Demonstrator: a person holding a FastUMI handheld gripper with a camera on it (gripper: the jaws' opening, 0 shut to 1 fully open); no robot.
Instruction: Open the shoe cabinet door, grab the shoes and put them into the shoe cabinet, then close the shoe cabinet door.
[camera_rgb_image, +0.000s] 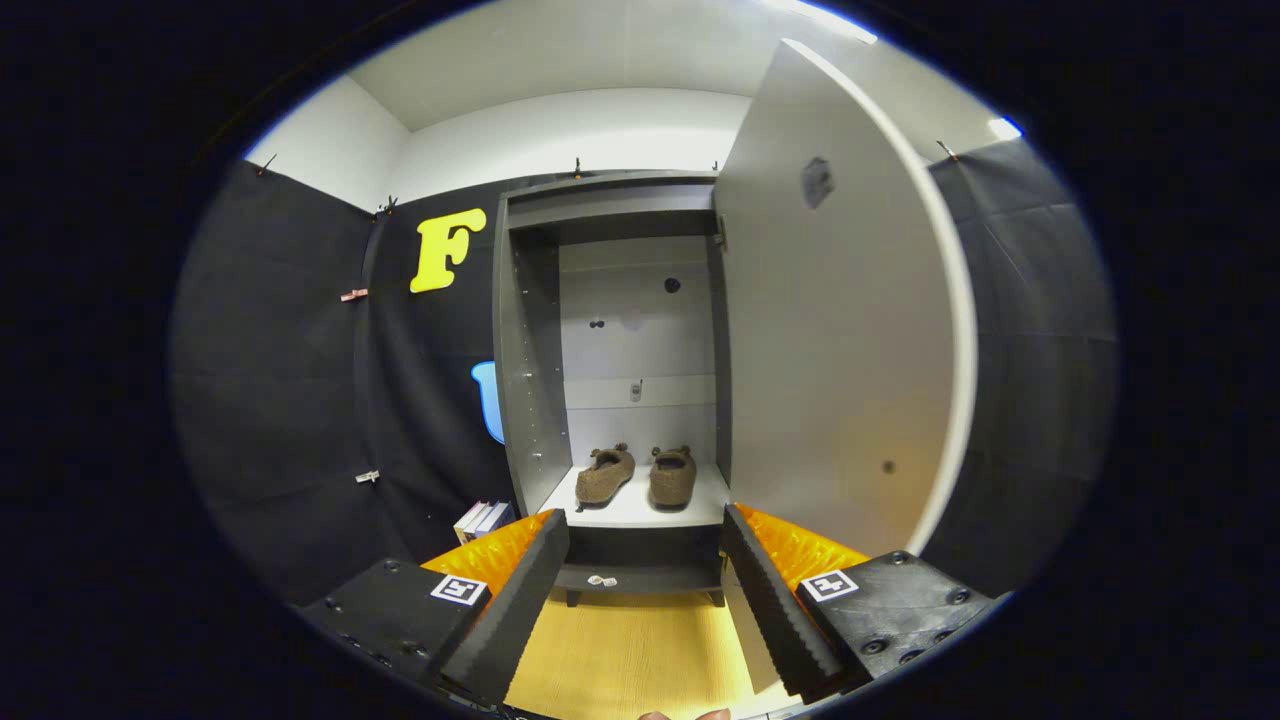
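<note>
The shoe cabinet is seen straight ahead of the tool, standing on the wooden floor against the black cloth wall. Its door is swung wide open to the right, with its pale edge turned toward the camera. The inside is left open from top to bottom, with lots of free room above the bottom shelf.

Two brown shoes are set side by side on the bottom shelf. They are placed near the middle, a little back from the front edge. A small gap is seen between them. More bare shelf is left on the left side than on the right.

A few books are stood on the floor just beside the cabinet's left side.

The tool is held wide open. Nothing is gripped between its two fingers and nothing is touched by them. The shoes are seen beyond the fingertips, well apart from them. Bare floor is seen between the fingers, in front of the cabinet's base.
</note>
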